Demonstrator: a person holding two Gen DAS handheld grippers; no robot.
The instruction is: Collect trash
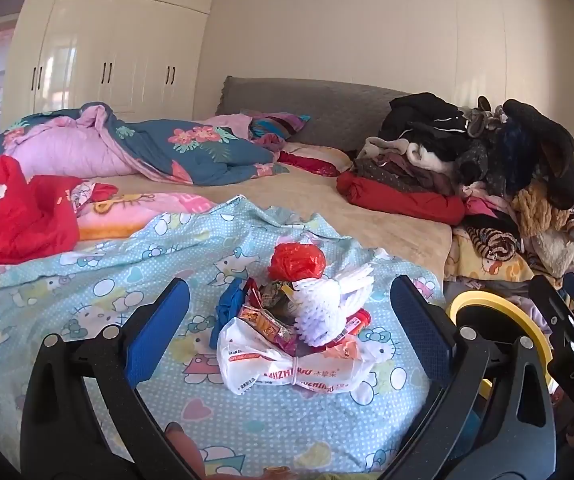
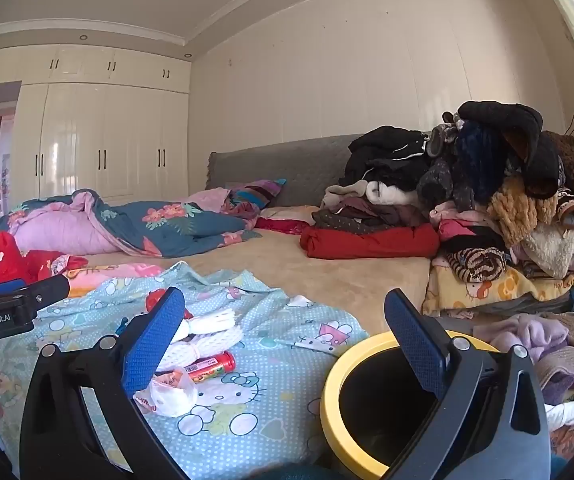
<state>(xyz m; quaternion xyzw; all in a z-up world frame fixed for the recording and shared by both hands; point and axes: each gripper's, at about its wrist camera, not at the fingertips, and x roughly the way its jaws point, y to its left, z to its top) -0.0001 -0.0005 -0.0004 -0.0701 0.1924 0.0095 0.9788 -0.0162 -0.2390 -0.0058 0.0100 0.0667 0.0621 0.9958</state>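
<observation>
A heap of trash lies on the light blue cartoon sheet (image 1: 87, 280): a crumpled red plastic bag (image 1: 297, 260), a white foam net (image 1: 327, 308), a white printed wrapper (image 1: 287, 368), a blue piece (image 1: 227, 312) and a red tube (image 1: 359, 318). My left gripper (image 1: 290, 284) is open just short of the heap, nothing between its fingers. My right gripper (image 2: 283, 295) is open too and holds nothing; the foam net (image 2: 207, 336), red tube (image 2: 211, 366) and wrapper (image 2: 171, 396) lie by its left finger. A black bin with a yellow rim (image 2: 329, 392) stands under its right finger.
A tall pile of clothes (image 2: 487, 184) and a red bundle (image 2: 367, 240) fill the bed's right side. Floral quilts (image 1: 167, 148) and a red blanket (image 1: 15, 216) lie at the left. A grey headboard (image 1: 307, 104) and white wardrobes (image 1: 107, 60) stand behind.
</observation>
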